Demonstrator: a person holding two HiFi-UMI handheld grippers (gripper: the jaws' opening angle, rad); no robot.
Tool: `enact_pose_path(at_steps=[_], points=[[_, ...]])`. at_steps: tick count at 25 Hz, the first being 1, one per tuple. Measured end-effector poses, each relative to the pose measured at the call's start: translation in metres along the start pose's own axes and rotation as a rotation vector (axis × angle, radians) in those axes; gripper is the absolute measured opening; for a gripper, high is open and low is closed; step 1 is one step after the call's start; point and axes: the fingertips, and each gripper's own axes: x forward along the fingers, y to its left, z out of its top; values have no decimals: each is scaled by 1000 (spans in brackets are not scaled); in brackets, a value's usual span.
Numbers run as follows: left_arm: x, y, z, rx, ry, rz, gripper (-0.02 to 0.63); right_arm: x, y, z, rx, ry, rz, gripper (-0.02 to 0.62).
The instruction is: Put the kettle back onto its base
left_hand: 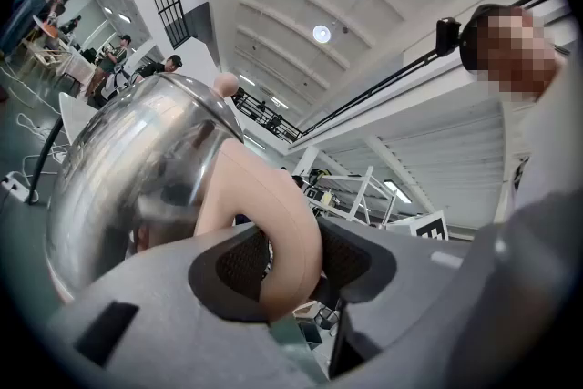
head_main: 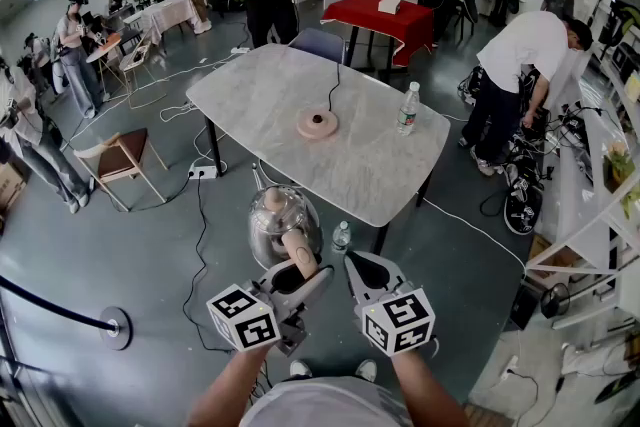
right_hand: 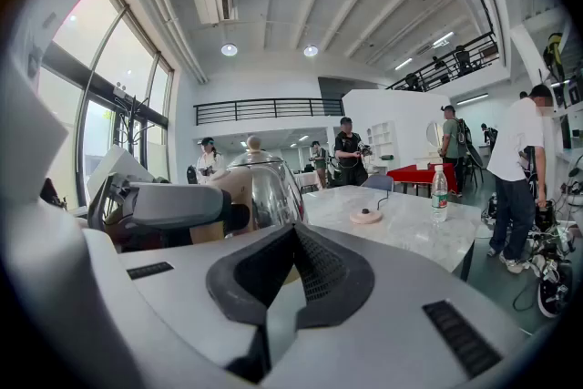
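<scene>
The room is a large open hall with a grey floor (head_main: 150,245), people standing about at its far side and right, and a red-covered table (head_main: 385,15) at the back. In the middle stands a pale marble-look table (head_main: 370,165), mostly bare, which leaves room for setting things down. The shiny steel kettle (head_main: 282,220) hangs in the air off the table's near edge, well short of its base (head_main: 317,124). The base sits near the table's middle, with its cord (head_main: 333,85) running to the far edge. A water bottle (head_main: 407,108) stands to the right of the base, apart from it. The left gripper (head_main: 298,273) is clamped on the kettle's tan handle (left_hand: 287,223), likely to carry it upright. The right gripper (head_main: 357,263), just to its right, has its jaws together on nothing and seems spare.
</scene>
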Motion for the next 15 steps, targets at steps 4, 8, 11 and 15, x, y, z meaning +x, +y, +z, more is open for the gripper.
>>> enact_pose_path(at_steps=[4, 8, 11, 15], points=[[-10, 14, 7, 6, -3, 0, 163, 15, 10, 0, -1, 0, 8, 3], [-16, 25, 9, 14, 10, -26, 163, 26, 16, -2, 12, -6, -11, 3], [-18, 33, 14, 7, 21, -50, 163, 34, 19, 0, 19, -10, -36, 3], [-26, 42, 22, 15, 32, -76, 163, 44, 29, 3, 19, -6, -58, 3]])
